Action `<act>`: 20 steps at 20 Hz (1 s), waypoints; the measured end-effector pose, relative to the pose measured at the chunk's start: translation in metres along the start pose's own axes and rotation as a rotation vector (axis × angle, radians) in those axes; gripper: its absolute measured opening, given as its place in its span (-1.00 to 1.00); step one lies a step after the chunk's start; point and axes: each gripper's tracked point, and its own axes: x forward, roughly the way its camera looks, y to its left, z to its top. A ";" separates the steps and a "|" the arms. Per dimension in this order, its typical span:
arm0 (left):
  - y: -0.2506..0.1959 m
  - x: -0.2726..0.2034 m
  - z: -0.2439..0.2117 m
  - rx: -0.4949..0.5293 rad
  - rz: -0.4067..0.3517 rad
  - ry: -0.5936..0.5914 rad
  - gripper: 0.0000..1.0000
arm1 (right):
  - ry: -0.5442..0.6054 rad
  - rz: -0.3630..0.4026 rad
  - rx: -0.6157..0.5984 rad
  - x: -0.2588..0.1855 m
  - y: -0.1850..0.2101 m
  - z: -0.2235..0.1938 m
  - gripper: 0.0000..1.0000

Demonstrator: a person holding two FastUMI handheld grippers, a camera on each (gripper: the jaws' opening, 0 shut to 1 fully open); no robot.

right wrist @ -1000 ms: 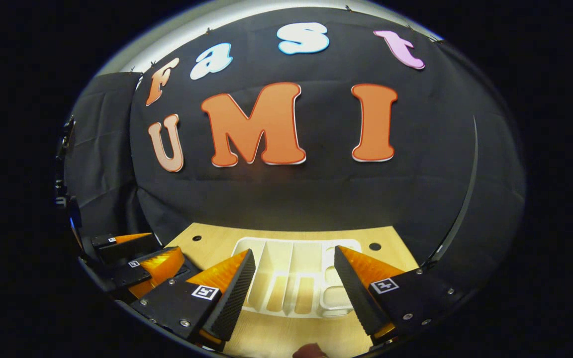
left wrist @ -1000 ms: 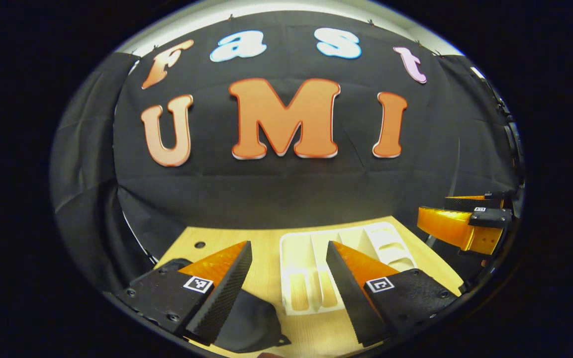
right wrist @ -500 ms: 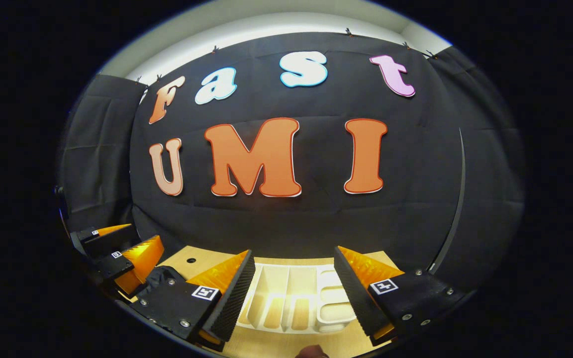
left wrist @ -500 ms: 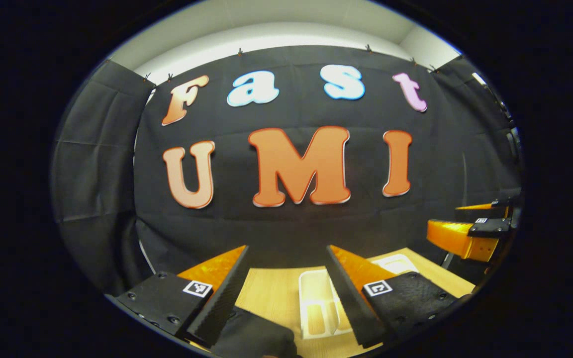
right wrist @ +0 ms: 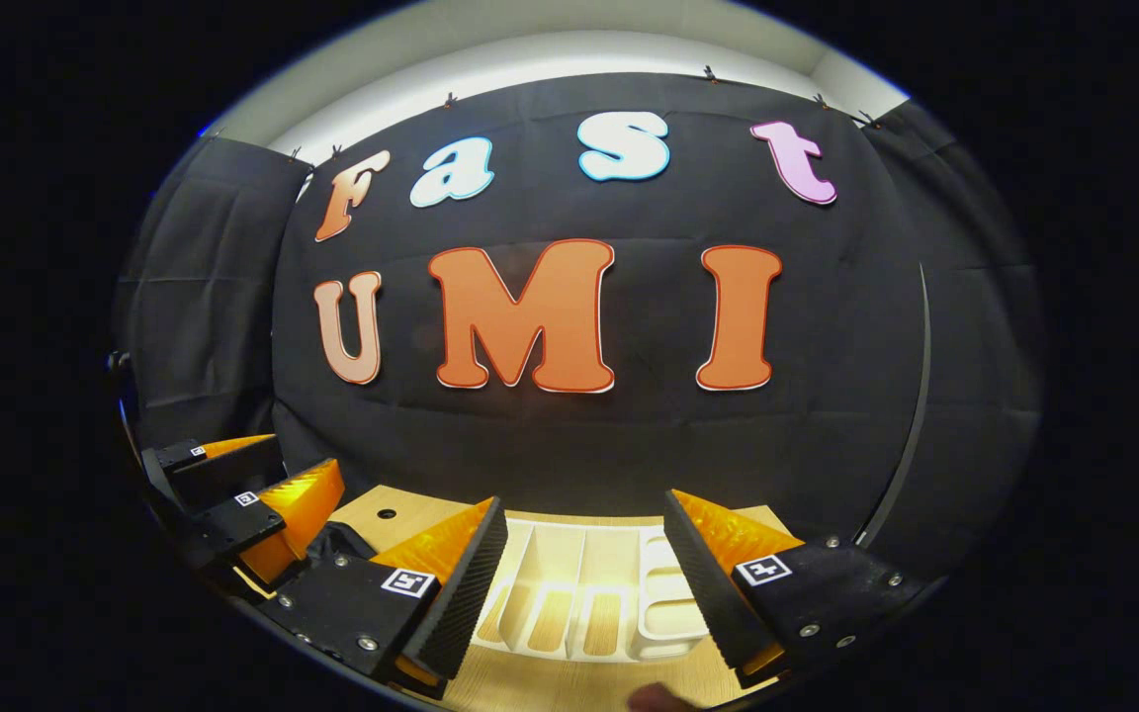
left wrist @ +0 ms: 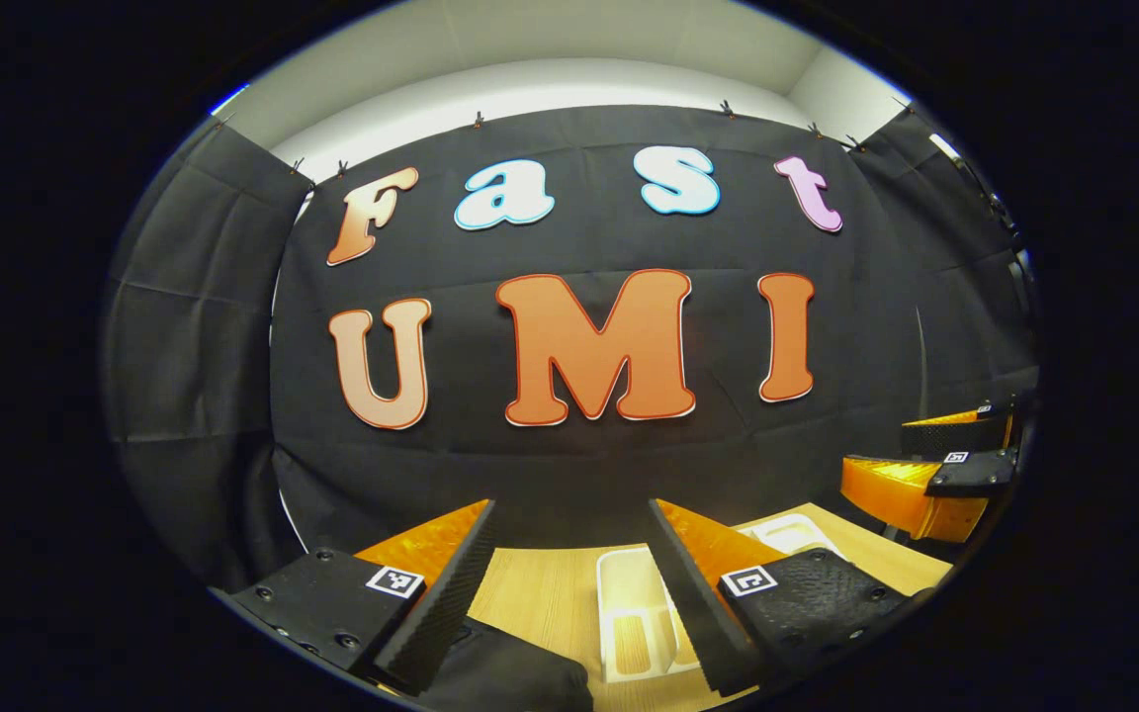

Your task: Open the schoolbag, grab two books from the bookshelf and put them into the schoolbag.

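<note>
Schoolbag (left wrist: 500, 677) lies dark at 6 o'clock beneath your left gripper (left wrist: 569, 583); rack (right wrist: 584, 603) sits at 6 o'clock under your right gripper (right wrist: 584, 583). Both jaws gape, empty, likely poised for the bag's opening.

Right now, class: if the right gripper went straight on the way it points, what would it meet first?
Probably the black cloth wall. The right gripper is open and aims above the white divided rack on the wooden table, so it may pass over the rack; depth is hard to judge.
</note>
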 end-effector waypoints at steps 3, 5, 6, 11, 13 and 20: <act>-0.006 0.002 -0.001 -0.011 -0.017 -0.003 0.87 | -0.006 -0.014 -0.002 0.000 -0.004 0.002 0.89; -0.004 0.002 0.000 0.007 -0.014 -0.014 0.90 | -0.011 -0.022 -0.006 0.000 -0.006 0.002 0.89; -0.003 0.002 0.001 0.016 -0.011 -0.017 0.90 | -0.014 -0.018 -0.009 0.000 -0.005 0.002 0.88; -0.001 0.001 -0.005 0.001 -0.012 -0.009 0.90 | -0.019 -0.022 -0.012 0.000 -0.001 0.002 0.92; 0.001 0.002 -0.007 -0.010 -0.012 -0.003 0.84 | -0.027 -0.016 -0.018 0.004 0.004 0.005 0.93; 0.002 -0.003 -0.012 -0.016 -0.013 0.000 0.84 | 0.010 -0.003 0.016 0.005 0.008 -0.006 0.93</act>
